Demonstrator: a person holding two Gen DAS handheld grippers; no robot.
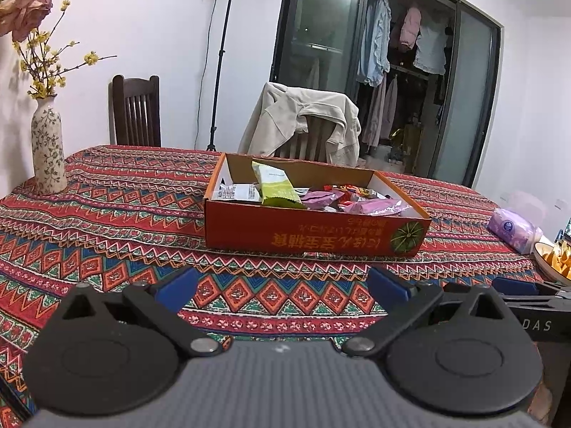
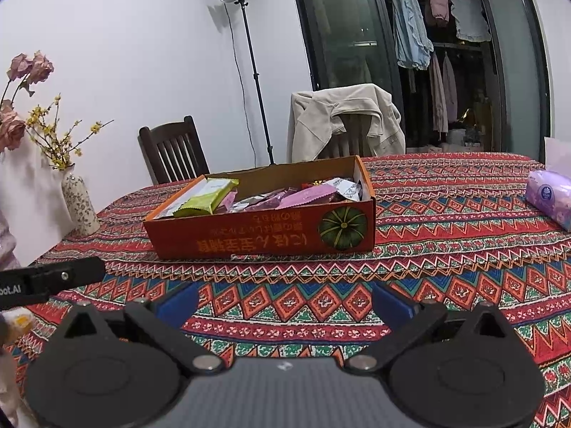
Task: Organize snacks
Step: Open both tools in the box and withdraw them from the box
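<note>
Red patterned cloth covers the tabletop point(image 1: 107, 214), which fills the lower half of both views. I see the orange cardboard box point(image 1: 314, 235) at centre frame in the left wrist view and slightly left of centre in the right wrist view, sitting flat on the cloth with its printed side facing me. Snack packets lie loose inside it: a green packet point(image 1: 276, 187) leans toward its left end, pink packets point(image 1: 371, 207) are heaped toward the right. A purple tissue pack point(image 2: 551, 196) rests at the right edge of frame, well apart from the box. A floral vase point(image 1: 48, 149) stands at the left edge. My left claw point(image 1: 282, 285) sits low in frame, blue pads spread wide, gripping nothing. My right claw point(image 2: 285, 301) is likewise spread wide and empty above the cloth.
</note>
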